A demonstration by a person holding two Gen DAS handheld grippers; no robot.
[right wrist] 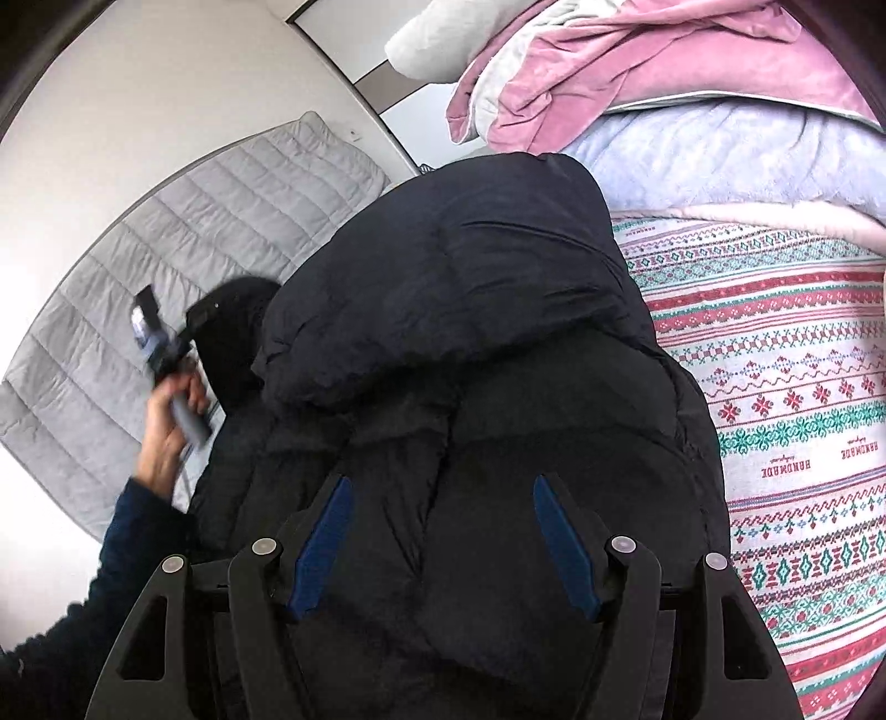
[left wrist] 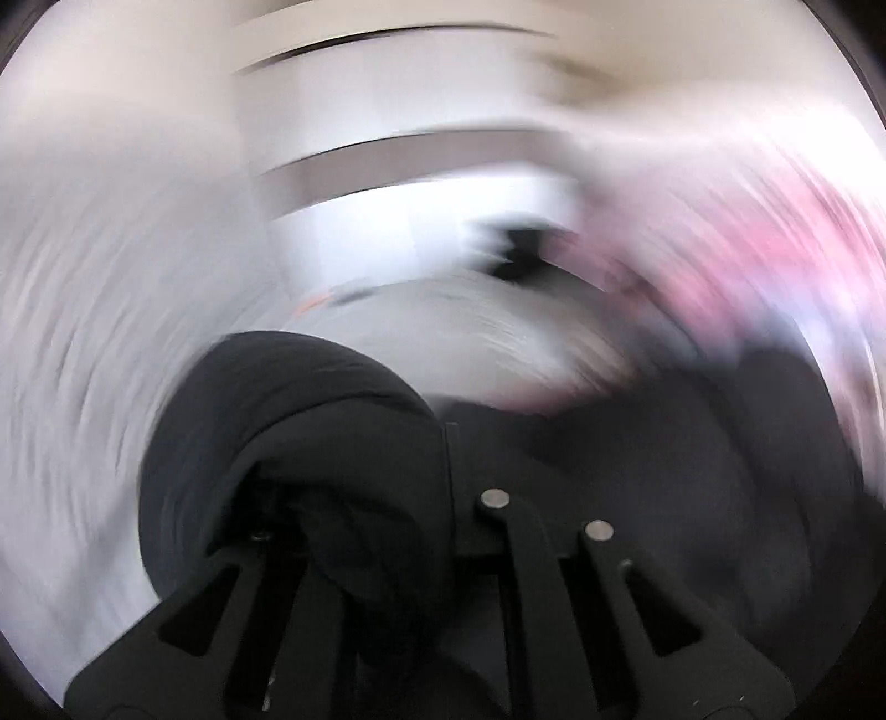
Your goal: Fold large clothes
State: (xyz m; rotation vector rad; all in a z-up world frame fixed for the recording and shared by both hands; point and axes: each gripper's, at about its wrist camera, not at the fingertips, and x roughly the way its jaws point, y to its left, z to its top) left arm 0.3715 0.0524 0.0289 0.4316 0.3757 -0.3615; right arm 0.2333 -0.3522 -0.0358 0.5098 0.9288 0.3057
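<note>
A big black puffer jacket (right wrist: 470, 343) lies spread on the bed, hood toward the far end. My right gripper (right wrist: 443, 531) hangs just over its body, the blue pads (right wrist: 324, 537) apart and bare, so it is open. At the jacket's left side a person's hand (right wrist: 166, 421) holds my left gripper (right wrist: 191, 332) at a black bunched sleeve (right wrist: 232, 327). The left wrist view is heavily blurred, but black fabric (left wrist: 310, 421) is wadded between the jaws of the left gripper (left wrist: 387, 498), which is shut on it.
A grey quilted pad (right wrist: 166, 238) covers the left of the bed. A patterned red, green and white blanket (right wrist: 786, 399) lies to the right. Pink and lilac bedding (right wrist: 664, 66) is heaped at the far end, next to a white pillow (right wrist: 432, 39).
</note>
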